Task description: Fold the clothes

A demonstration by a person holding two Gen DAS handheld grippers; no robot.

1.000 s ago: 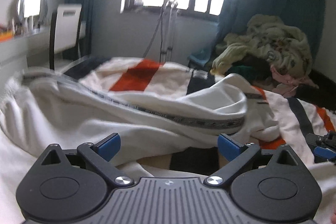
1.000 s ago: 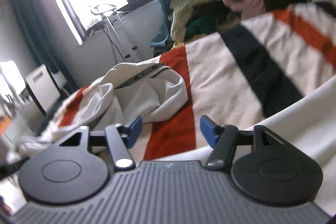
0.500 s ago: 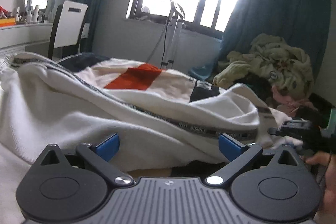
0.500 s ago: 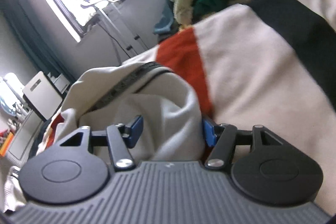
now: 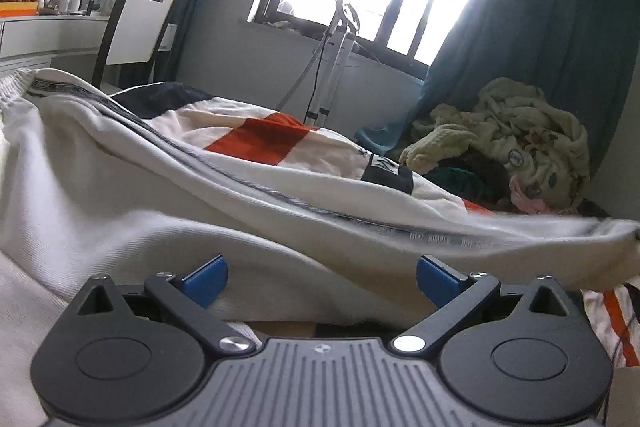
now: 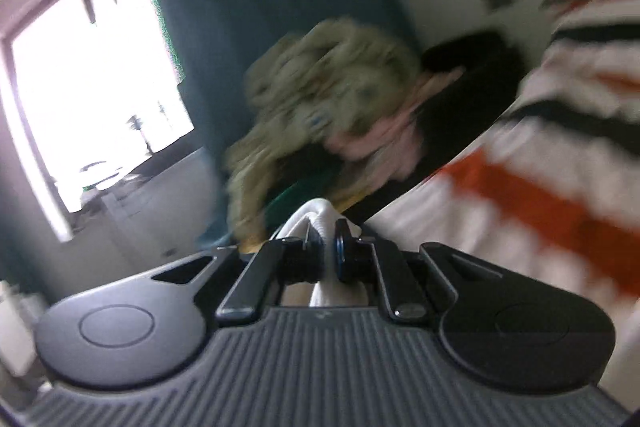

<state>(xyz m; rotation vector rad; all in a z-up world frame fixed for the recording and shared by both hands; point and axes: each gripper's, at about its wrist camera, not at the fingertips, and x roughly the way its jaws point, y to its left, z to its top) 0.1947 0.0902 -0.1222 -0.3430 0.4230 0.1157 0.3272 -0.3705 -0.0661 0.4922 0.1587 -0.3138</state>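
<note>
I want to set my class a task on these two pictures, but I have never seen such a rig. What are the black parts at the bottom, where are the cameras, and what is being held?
A person holds a two-finger gripper in each hand, each with a camera looking along its fingers. The black parts are the grippers themselves. The left view shows the left gripper open, low over white trousers lying on a striped bedspread. The blurred right view shows the right gripper shut on a fold of the white cloth. A clothes pile lies further back.
</note>
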